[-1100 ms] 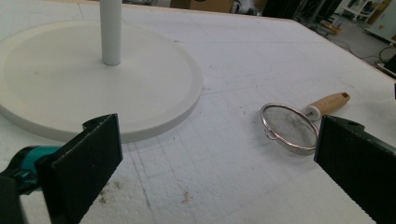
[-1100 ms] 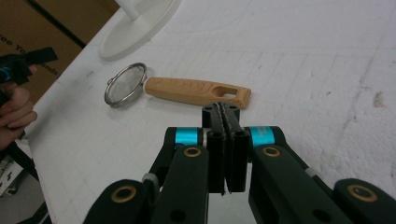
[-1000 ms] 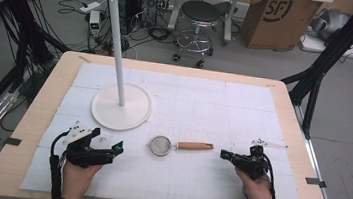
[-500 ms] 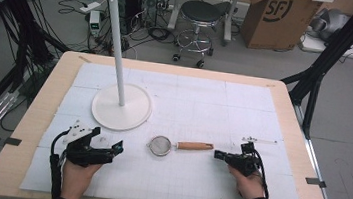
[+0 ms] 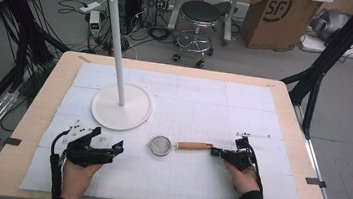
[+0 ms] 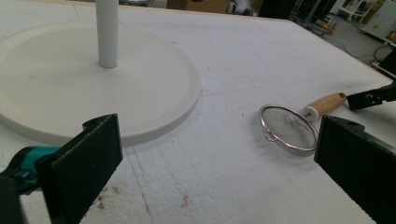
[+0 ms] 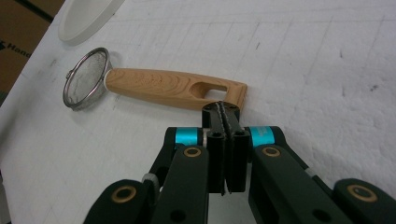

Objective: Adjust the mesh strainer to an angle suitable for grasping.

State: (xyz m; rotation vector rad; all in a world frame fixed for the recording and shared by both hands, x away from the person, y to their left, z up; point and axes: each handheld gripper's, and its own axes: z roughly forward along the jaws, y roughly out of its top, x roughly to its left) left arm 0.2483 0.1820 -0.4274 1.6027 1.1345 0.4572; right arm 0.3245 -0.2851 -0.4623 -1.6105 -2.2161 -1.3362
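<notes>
Closing on the strainer handle with pressed-together jaws.
From above we note the strainer (image 5: 161, 145) lying on the counter (image 5: 30, 128), right claw (image 5: 214, 152) at its handle end. Our left claw (image 6: 215, 158) view shows jaws spread, nothing between. Our right claw (image 7: 224, 112) view shows jaws pressed together, tips at the handle's end.

Small round strainer (image 7: 87, 84): shiny metal mesh, smooth pale wooden handle. White table covering (image 5: 203, 107): rough, matt foam.
</notes>
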